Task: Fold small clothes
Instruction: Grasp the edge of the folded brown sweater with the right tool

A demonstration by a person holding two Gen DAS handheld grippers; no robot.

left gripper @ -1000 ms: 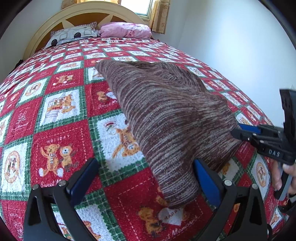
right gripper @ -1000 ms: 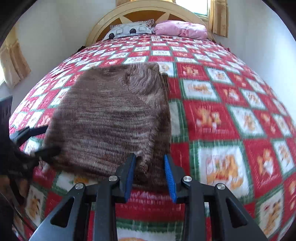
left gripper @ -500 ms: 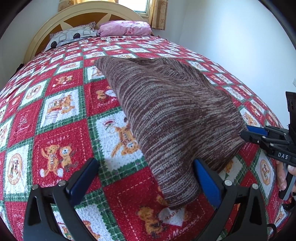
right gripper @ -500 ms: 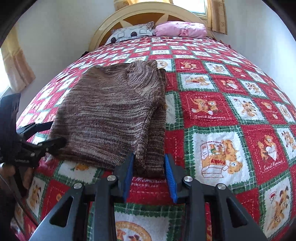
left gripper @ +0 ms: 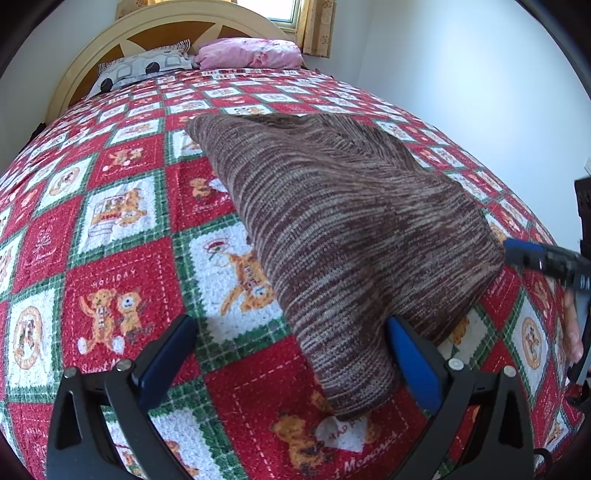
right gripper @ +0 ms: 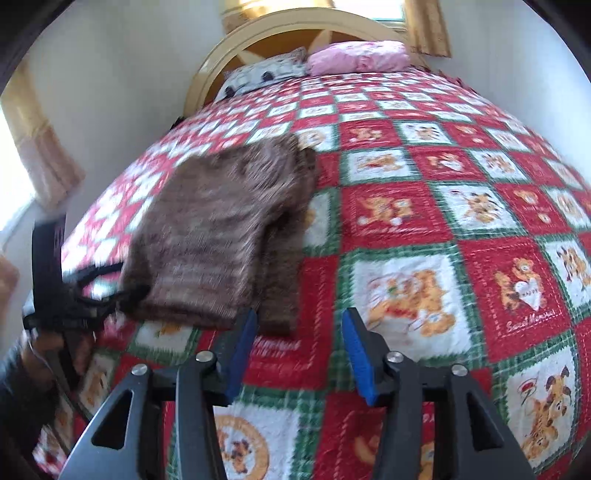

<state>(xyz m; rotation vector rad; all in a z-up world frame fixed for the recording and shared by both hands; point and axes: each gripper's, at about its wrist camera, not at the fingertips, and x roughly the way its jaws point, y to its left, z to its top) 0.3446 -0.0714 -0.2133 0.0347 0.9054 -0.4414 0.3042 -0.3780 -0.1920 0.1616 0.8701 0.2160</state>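
Observation:
A brown knitted sweater (left gripper: 351, 229) lies folded on the red, white and green quilt (left gripper: 110, 280). My left gripper (left gripper: 288, 354) is wide open at the sweater's near corner. That corner lies between the jaws, close to the right finger (left gripper: 410, 358), and is not pinched. My right gripper (right gripper: 301, 350) hovers over the quilt just right of the sweater (right gripper: 221, 236). Its jaws are opening and nothing is between them. In each wrist view the other gripper shows at the sweater's far edge: the right gripper (left gripper: 543, 258) and the left gripper (right gripper: 92, 291).
A grey patterned pillow (left gripper: 144, 66) and a pink pillow (left gripper: 251, 53) lie against the cream headboard (left gripper: 177, 18). A white wall (left gripper: 461, 74) runs along the bed's right side. Curtains (right gripper: 40, 147) hang by a window at the left. Bare quilt (right gripper: 461, 240) stretches right of the sweater.
The right gripper let go of the sweater's near edge, spread its jaws and drew away to the right. The left gripper stayed open in place.

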